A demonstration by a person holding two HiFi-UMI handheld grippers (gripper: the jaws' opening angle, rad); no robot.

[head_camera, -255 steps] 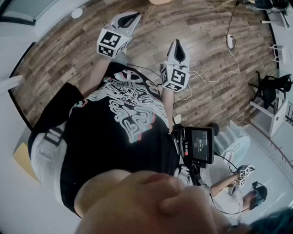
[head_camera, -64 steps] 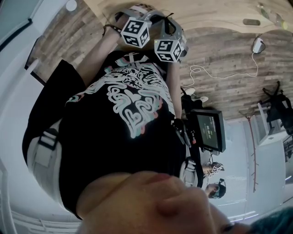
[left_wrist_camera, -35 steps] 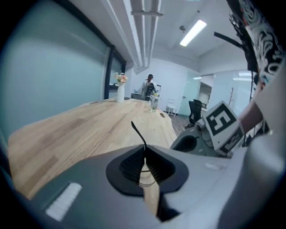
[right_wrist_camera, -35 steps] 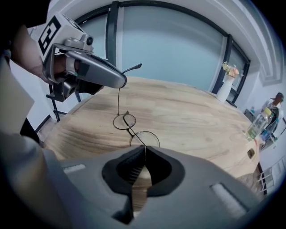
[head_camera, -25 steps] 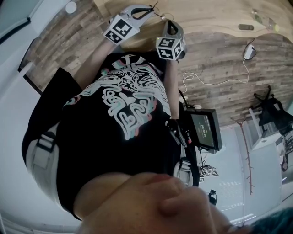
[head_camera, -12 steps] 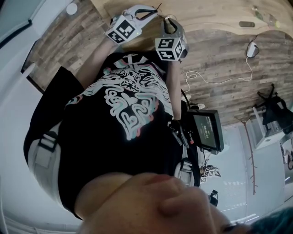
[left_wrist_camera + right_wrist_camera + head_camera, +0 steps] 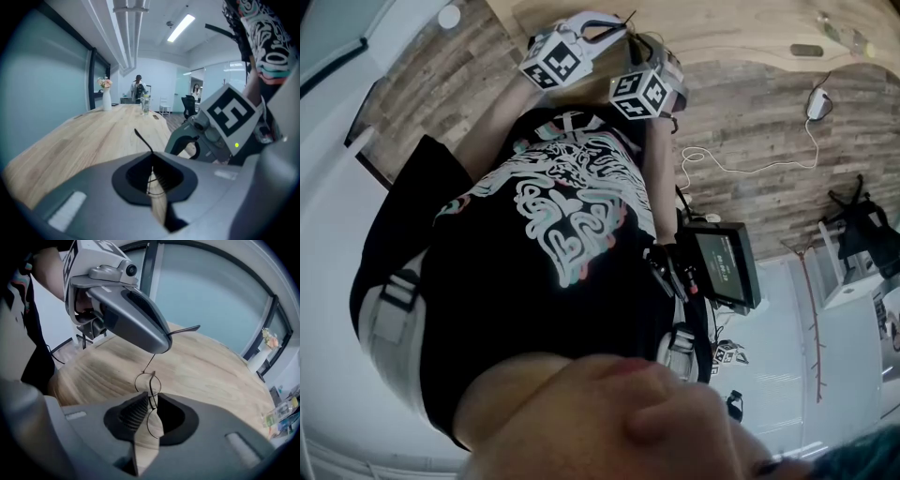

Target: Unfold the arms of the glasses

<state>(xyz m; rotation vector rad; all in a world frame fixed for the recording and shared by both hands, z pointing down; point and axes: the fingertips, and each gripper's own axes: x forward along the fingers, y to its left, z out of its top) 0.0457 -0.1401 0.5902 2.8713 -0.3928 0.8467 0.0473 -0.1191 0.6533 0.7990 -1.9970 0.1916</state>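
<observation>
The head view looks steeply down from above the table's [image 7: 741,28] edge. Both gripper views ride low over the table, close in, sharing its near end and the glasses [image 7: 148,383].

A long, light wooden surface [image 7: 89,140] carries a white vase of flowers [image 7: 107,98] and a clear container [image 7: 145,106] near its far end.

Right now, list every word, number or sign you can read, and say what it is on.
No text reads clearly.
Marker cubes: black-and-white code squares, no letters.
T-shirt print: stylised design, unreadable.
Waist screen: lit characters too small to read.
</observation>
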